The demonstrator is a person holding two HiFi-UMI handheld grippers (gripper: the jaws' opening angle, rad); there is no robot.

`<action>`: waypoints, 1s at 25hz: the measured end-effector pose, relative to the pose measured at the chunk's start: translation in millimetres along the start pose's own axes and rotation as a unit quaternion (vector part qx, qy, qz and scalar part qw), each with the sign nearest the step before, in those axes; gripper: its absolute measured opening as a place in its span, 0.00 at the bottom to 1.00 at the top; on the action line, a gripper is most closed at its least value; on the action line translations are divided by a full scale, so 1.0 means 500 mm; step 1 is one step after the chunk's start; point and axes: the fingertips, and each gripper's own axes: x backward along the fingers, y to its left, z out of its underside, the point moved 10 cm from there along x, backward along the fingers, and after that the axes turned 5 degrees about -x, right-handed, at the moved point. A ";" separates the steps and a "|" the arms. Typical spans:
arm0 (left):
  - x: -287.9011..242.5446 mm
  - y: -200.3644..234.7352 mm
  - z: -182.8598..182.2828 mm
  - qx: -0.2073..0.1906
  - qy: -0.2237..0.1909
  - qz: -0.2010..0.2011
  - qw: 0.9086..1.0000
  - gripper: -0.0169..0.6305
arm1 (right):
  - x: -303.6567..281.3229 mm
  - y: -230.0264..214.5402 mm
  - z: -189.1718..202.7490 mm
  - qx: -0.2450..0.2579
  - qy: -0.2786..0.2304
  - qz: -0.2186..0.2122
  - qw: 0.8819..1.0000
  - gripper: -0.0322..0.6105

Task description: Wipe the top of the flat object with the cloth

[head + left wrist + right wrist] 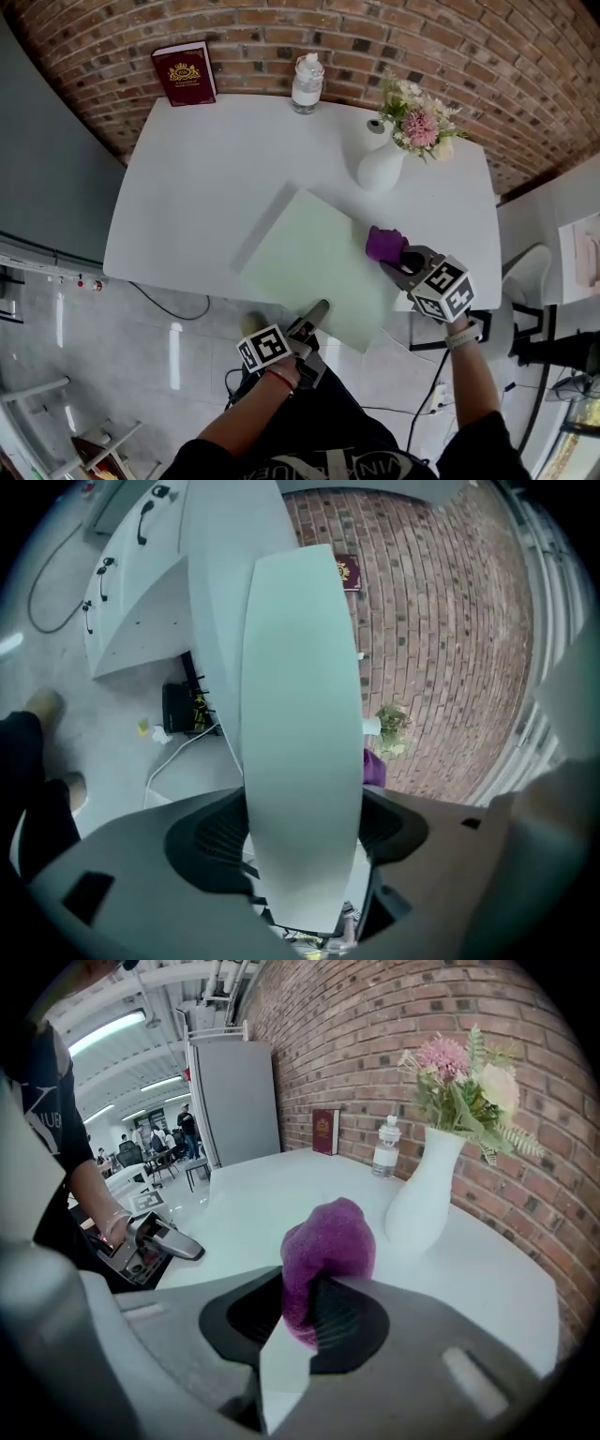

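Right gripper (394, 259) is pinching the purple cloth (383, 243) at the green board's (300, 253) right edge, board stretching off leftward; left gripper (317, 311) gapes wide round its near corner.

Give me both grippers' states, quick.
Left gripper: open, with the board between its jaws and apparently not clamped.
Right gripper: closed on the cloth.

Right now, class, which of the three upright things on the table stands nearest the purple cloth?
The white vase of flowers, just beyond the cloth; the red book and water bottle stand farther off by the brick wall.
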 end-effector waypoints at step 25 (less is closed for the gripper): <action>0.197 -0.129 -0.196 -0.182 0.023 0.004 0.983 0.45 | 0.061 0.035 0.041 -0.165 -0.197 -0.006 0.966 0.14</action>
